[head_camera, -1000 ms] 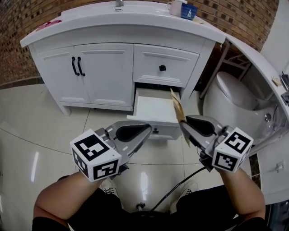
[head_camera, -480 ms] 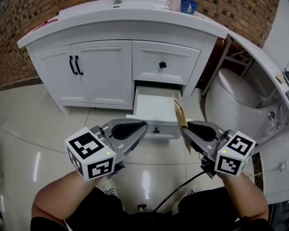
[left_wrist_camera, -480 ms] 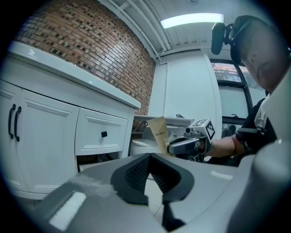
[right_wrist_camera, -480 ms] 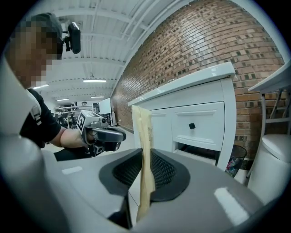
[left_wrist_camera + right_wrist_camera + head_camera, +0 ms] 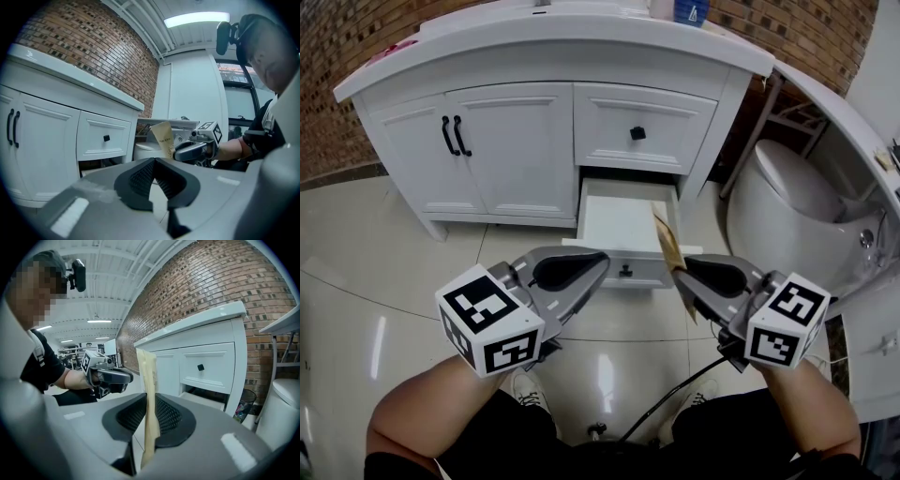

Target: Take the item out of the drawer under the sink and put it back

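The lower drawer (image 5: 621,217) of the white vanity stands pulled open and looks bare inside; it also shows in the right gripper view (image 5: 206,400). My right gripper (image 5: 681,268) is shut on a flat tan paper pouch (image 5: 668,246), held upright on edge just in front of the drawer's right corner. The pouch (image 5: 149,380) rises between the pads of the right gripper (image 5: 151,398). My left gripper (image 5: 602,262) hovers in front of the drawer's left side, shut and holding nothing (image 5: 154,162). The left gripper view shows the pouch (image 5: 164,138) in the right gripper (image 5: 182,153).
Above the open drawer is a shut drawer with a black knob (image 5: 637,133). Two cabinet doors with black handles (image 5: 450,136) are to the left. A white toilet (image 5: 787,206) stands close on the right. A cable (image 5: 675,394) runs over the glossy tile floor by my feet.
The pouch has tipped a little, its top leaning left toward the drawer, as my right gripper rolled. Both grippers stay about where they were.
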`<state>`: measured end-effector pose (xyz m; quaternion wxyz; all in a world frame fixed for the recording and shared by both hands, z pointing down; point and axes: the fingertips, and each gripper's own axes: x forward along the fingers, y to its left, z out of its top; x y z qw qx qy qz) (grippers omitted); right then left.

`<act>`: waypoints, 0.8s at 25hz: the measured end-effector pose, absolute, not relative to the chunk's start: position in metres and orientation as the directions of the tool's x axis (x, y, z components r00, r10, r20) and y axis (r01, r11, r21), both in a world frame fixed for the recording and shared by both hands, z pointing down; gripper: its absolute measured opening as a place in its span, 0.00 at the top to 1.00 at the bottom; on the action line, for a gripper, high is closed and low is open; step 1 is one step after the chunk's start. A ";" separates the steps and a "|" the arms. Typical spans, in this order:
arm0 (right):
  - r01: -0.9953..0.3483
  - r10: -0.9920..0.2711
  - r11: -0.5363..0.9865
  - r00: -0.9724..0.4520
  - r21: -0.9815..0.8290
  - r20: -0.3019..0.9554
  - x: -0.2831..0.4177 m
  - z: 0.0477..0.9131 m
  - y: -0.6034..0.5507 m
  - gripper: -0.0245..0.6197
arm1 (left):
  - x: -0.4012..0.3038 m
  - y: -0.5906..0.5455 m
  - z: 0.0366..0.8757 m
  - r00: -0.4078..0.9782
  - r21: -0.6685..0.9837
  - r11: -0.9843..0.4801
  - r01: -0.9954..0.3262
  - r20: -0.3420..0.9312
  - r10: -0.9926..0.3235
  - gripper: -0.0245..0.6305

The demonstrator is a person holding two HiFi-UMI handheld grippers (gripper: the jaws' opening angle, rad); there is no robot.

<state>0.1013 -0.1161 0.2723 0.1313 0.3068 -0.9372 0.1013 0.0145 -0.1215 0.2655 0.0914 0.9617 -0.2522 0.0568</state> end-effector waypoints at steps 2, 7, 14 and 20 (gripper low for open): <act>-0.599 -0.545 0.794 -0.779 -0.109 0.310 0.100 0.273 -0.116 0.87 | 0.014 -0.122 0.264 0.864 0.137 -0.855 -0.499 0.153 -0.480 0.95; -0.594 -0.541 0.798 -0.781 -0.104 0.312 0.097 0.274 -0.114 0.87 | 0.013 -0.121 0.264 0.864 0.137 -0.855 -0.500 0.152 -0.481 0.95; -0.592 -0.537 0.800 -0.781 -0.102 0.320 0.097 0.276 -0.114 0.87 | 0.011 -0.124 0.269 0.858 0.166 -0.844 -0.510 0.164 -0.486 0.95; -0.587 -0.530 0.804 -0.782 -0.099 0.327 0.096 0.278 -0.114 0.87 | 0.011 -0.125 0.268 0.859 0.162 -0.845 -0.510 0.160 -0.487 0.95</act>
